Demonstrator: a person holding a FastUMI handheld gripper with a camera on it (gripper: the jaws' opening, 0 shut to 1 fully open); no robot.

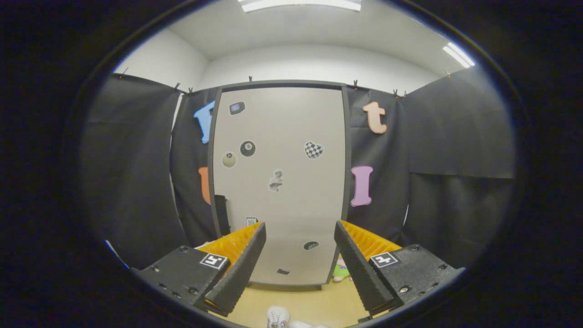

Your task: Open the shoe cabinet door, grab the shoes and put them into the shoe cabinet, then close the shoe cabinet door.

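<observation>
A tall shoe cabinet [282, 182] stands straight ahead, its pale grey door shut in a dark frame and dotted with stickers. My gripper [300, 230] is open, its black and orange fingers spread wide with nothing between them, some way in front of the door. White shoes [278, 316] lie on the wooden floor just below and between the fingers, only their tips in sight.
A small green and pink thing [340, 270] lies on the floor by the cabinet's lower right corner. Black cloth walls close in on both sides. A dark object [222, 214] stands against the cabinet's left side.
</observation>
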